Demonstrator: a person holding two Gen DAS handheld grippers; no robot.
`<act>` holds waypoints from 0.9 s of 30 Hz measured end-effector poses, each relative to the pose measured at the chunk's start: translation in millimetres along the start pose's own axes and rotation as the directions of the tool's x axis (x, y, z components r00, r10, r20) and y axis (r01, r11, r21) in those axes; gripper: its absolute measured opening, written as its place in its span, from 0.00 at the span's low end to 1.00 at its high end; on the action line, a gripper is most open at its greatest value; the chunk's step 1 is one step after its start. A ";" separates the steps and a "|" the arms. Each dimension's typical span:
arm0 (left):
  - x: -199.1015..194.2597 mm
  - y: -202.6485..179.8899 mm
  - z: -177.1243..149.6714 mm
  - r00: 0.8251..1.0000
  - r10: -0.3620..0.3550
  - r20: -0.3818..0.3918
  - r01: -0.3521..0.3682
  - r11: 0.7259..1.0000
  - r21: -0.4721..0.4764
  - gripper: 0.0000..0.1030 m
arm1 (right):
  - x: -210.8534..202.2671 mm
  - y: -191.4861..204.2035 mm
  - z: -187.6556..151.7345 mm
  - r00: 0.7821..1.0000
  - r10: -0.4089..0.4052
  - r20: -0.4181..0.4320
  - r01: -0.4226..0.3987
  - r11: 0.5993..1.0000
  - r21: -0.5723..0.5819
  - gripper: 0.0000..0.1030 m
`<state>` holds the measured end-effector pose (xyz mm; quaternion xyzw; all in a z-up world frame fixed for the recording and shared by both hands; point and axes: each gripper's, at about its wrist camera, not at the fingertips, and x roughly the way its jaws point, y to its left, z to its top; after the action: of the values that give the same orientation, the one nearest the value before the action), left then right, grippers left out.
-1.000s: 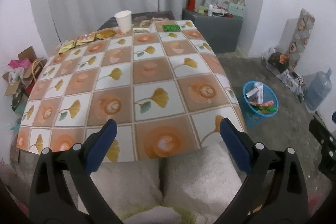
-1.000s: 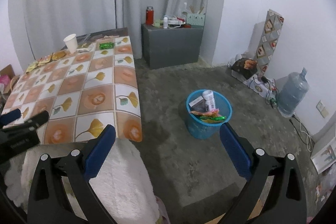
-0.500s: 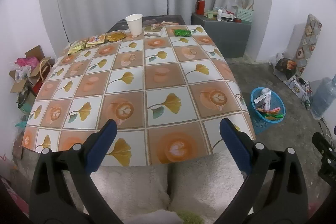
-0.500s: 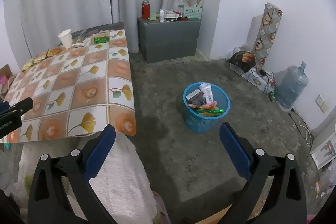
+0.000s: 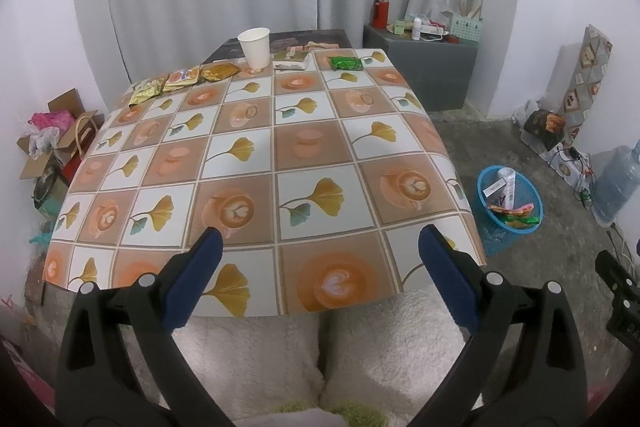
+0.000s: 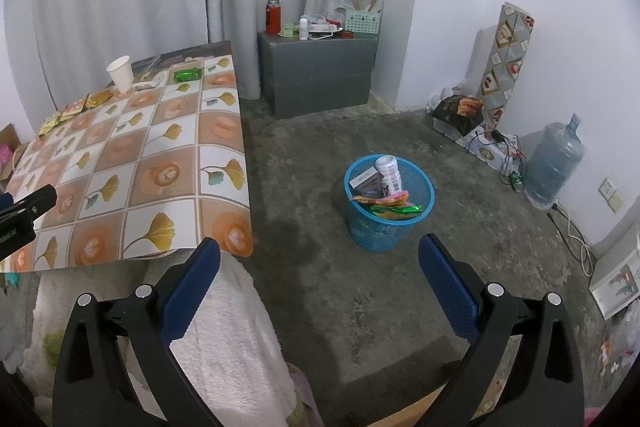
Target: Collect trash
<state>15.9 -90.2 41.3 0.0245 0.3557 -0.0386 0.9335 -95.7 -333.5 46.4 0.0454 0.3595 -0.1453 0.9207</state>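
Left wrist view: my left gripper is spread wide with nothing between the blue pads, hanging just over the near edge of the counter. Under it there's some fluffy white fabric, can't tell exactly what it is. The counter has that checkered cloth with ginkgo leaves and latte cups on it, and most of the top is bare.

All the trash sits along the far edge. Toward the far left corner there's a row of yellowish snack wrappers lying flat, touching or overlapping each other. Next to them, around the middle of the far edge, a white paper cup stands upright, then a flat packet just beside it, then a green wrapper near the far right corner.

Right wrist view: my right gripper is spread open too, holding nothing, looking over the concrete floor off the counter's right edge. The blue trash basket stands on the floor well apart from the counter, already with a white bottle, a box and some wrappers in it. Past it is a grey cabinet against the curtain, and a water jug by the right wall.
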 end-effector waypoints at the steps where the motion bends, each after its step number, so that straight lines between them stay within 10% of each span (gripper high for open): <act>1: -0.1 0.2 -0.2 1.000 0.000 -0.001 0.000 1.000 0.000 0.92 | 0.0 -0.1 -0.2 1.000 -0.002 0.000 0.002 1.000 0.002 0.94; 27: -1.7 -1.3 -0.2 1.000 -0.001 0.000 0.001 1.000 0.003 0.92 | 0.0 -2.4 -0.4 1.000 -0.003 -0.001 0.003 1.000 0.005 0.94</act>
<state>14.4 -91.4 42.3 0.0257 0.3559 -0.0398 0.9333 -96.7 -335.7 46.1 0.0472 0.3594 -0.1477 0.9202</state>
